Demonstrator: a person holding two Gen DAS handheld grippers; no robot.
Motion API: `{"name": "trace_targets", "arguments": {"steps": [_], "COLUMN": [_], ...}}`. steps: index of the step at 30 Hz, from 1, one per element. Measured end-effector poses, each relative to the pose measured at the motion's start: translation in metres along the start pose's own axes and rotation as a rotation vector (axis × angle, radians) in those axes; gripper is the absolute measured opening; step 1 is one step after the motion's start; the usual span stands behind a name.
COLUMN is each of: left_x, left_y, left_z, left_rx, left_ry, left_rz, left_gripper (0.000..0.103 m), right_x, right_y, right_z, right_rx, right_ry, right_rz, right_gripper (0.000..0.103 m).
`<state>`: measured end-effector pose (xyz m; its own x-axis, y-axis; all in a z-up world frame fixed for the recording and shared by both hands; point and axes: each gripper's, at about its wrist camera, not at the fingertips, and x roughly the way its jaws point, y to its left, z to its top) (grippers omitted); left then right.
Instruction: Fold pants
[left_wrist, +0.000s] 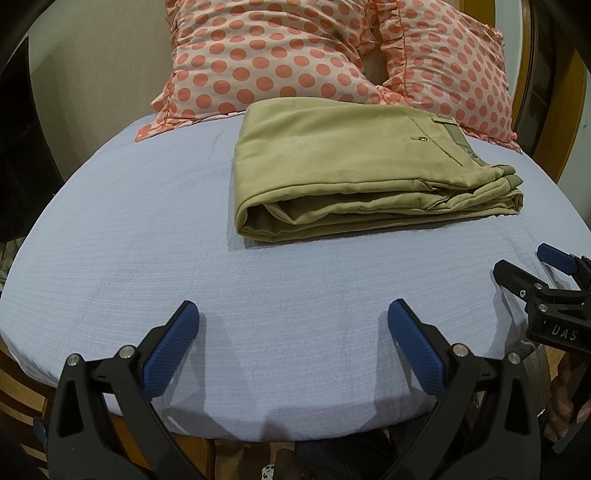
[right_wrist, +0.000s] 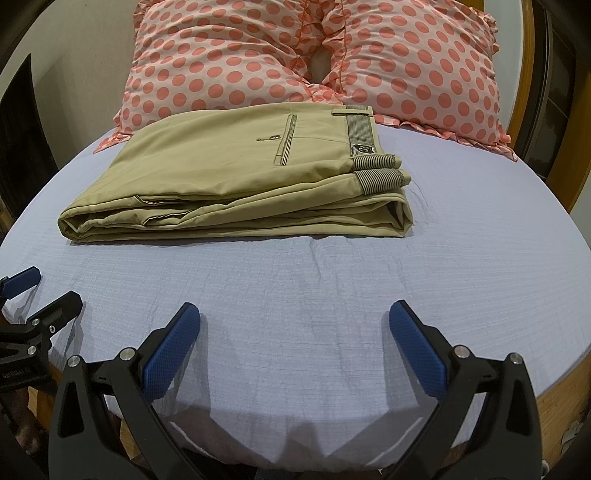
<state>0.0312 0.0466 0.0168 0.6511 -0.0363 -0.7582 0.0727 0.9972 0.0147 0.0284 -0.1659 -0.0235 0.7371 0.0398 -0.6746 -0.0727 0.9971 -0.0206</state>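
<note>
Khaki pants (right_wrist: 236, 173) lie folded in a flat stack on the bed (right_wrist: 332, 295), near its head, just in front of two polka-dot pillows (right_wrist: 229, 62). Left hand-held gripper (left_wrist: 293, 325) hovers over the near sheet, released, jaws wide and empty. Right hand-held gripper (right_wrist: 294, 325) likewise released, well apart from the pants.

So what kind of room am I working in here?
Most likely a bedroom. The folded pants lie on a bed with a pale blue sheet, two polka-dot pillows stand at its head, and a wooden frame shows at the edge. Both tongs are open and hold nothing.
</note>
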Motion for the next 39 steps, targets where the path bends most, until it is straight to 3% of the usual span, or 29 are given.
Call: {"name": "trace_targets", "arguments": {"steps": [7, 39], "left_x": [0.0016, 0.0017], "left_y": [-0.0002, -0.0005], "left_z": [0.0030, 0.0019], "left_rx": [-0.002, -0.003], "left_ry": [0.028, 0.019], "left_rz": [0.000, 0.003], "left_gripper": [0.101, 0.101], "right_x": [0.0000, 0.0004], "right_y": [-0.0002, -0.0018], "right_z": [0.0001, 0.0008], "right_rx": [-0.001, -0.003], "right_ry": [0.000, -0.001], "right_rz": [0.000, 0.003], "right_gripper": [0.102, 0.102]}}
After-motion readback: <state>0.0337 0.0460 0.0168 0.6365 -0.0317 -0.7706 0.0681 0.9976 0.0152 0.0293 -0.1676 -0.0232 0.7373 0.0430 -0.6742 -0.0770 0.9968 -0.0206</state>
